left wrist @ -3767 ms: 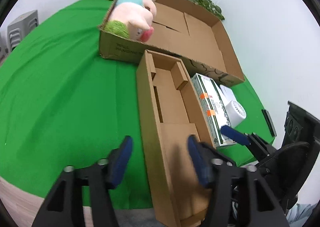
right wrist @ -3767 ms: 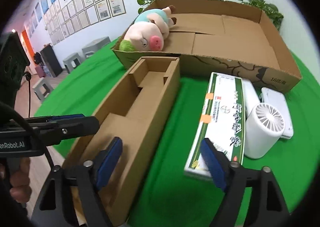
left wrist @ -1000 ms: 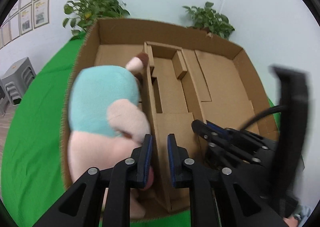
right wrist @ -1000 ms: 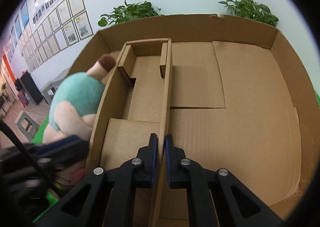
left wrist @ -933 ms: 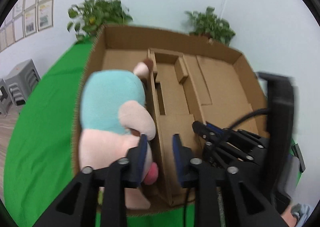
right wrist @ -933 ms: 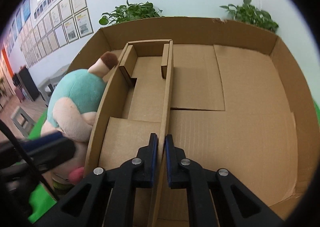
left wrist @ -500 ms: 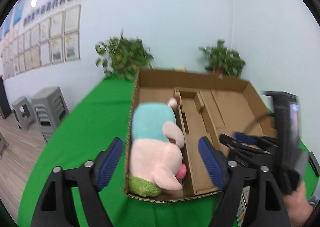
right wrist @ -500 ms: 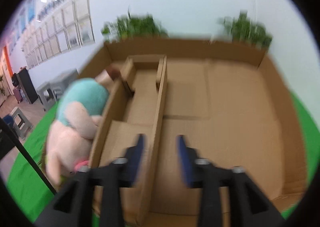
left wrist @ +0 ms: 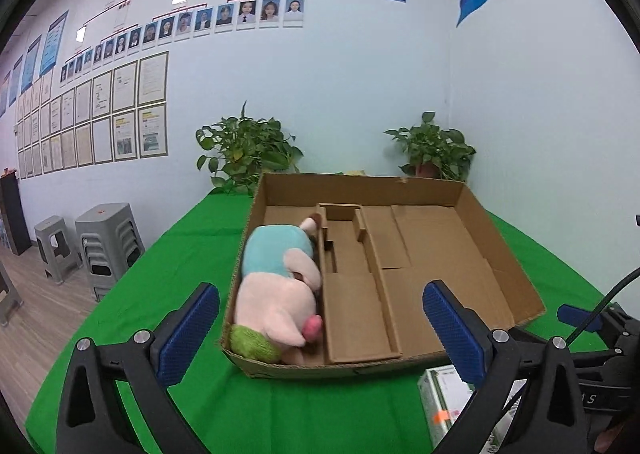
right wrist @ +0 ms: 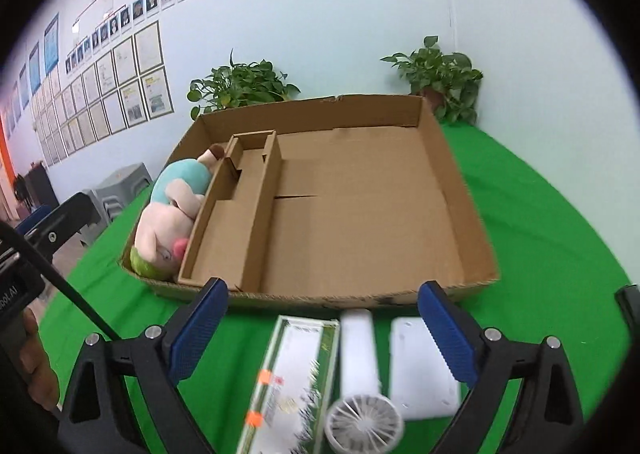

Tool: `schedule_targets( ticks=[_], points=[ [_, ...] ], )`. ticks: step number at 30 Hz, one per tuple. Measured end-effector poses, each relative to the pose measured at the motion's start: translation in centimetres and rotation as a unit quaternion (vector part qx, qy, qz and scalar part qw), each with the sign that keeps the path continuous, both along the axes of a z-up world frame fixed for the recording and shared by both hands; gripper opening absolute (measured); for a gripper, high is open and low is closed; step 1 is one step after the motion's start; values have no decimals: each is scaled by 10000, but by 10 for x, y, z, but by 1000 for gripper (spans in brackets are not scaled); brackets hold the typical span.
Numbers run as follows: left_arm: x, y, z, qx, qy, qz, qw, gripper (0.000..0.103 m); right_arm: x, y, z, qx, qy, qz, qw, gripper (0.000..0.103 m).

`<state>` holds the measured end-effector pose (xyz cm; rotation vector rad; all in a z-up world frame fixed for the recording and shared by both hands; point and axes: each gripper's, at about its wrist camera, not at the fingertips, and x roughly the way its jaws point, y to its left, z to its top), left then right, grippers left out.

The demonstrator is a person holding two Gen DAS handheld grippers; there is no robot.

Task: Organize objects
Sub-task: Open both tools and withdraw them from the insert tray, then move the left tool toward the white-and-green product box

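Observation:
A big open cardboard box [left wrist: 472,250] [right wrist: 448,189] lies on the green table. Inside it, at the left, lie a plush pig [left wrist: 276,294] [right wrist: 168,213] and a narrow cardboard tray [left wrist: 352,294] [right wrist: 236,213]. My left gripper [left wrist: 320,330] is open and empty, held back from the box's near edge. My right gripper [right wrist: 324,330] is open and empty above a green-and-white carton [right wrist: 292,386] [left wrist: 444,402], a white fan [right wrist: 360,386] and a flat white box [right wrist: 424,370] lying on the cloth in front of the big box.
The green tablecloth [left wrist: 168,294] [right wrist: 560,234] surrounds the box. Two potted plants [left wrist: 248,149] [left wrist: 432,149] stand against the back wall. Grey stools [left wrist: 104,242] stand on the floor at the left. The right gripper's body [left wrist: 600,346] shows low in the left wrist view.
Both grippers let go of the narrow tray's walls, opened wide and pulled back from the big box. The tray now rests inside the box beside the pig.

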<state>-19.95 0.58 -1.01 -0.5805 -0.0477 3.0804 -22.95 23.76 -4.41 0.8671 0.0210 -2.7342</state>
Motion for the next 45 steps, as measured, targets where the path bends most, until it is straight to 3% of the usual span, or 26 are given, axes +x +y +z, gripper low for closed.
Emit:
schedule_targets(
  ticks=[6, 12, 15, 18, 20, 23, 25, 27, 28, 29, 30, 31, 32, 37, 41, 43, 45],
  points=[
    [22, 24, 3, -105, 28, -203, 9997, 103, 29, 14, 8, 171, 430, -189, 9987, 96],
    [37, 36, 9, -187, 49, -230, 9995, 102, 38, 18, 3, 243, 430, -191, 9986, 95],
    [42, 38, 10, -90, 120, -317, 9994, 92, 39, 20, 0, 257, 348, -185, 9989, 84],
    [42, 35, 9, -15, 121, -338, 9994, 54, 37, 19, -5, 276, 203, -102, 9994, 53],
    [38, 35, 5, 64, -82, -497, 9987, 0, 36, 18, -8, 287, 160, -69, 9994, 14],
    [33, 33, -3, 149, -324, -519, 9980, 0, 38, 19, -10, 172, 200, 52, 9996, 6],
    [33, 29, -6, 144, -332, -440, 9984, 1, 40, 19, -8, 205, 301, 35, 9993, 6],
    [31, 26, -8, 112, -356, -338, 9987, 15, 40, 22, -6, 152, 405, -22, 9991, 6],
    [28, 24, -10, 71, -414, -255, 9988, 57, 39, 25, -6, 99, 453, -81, 9989, 11],
    [25, 22, -12, 63, -463, -206, 9987, 103, 38, 27, -5, 49, 461, -104, 9989, 34],
    [25, 18, -14, 124, -427, -177, 9989, 100, 36, 29, -6, 18, 439, -88, 9990, 53],
    [23, 13, -17, 241, -378, -189, 9988, 102, 33, 30, -7, -29, 419, -37, 9991, 91],
    [19, 10, -20, 301, -470, -242, 9982, 102, 33, 31, -9, -58, 437, 22, 9990, 99],
    [0, 3, -43, 239, -996, -321, 9942, 102, 37, 27, -22, -94, 261, 529, 9982, 101],
    [-9, -3, -62, 519, -1374, -558, 9876, 102, 47, 22, -42, -227, -163, 1196, 9924, 101],
    [-15, -4, -74, 751, -1659, -836, 9797, 102, 56, 18, -50, -288, -315, 1522, 9874, 102],
    [-22, -6, -88, 1125, -2031, -1184, 9654, 102, 65, 18, -59, -460, -522, 1797, 9813, 102]
  ],
)
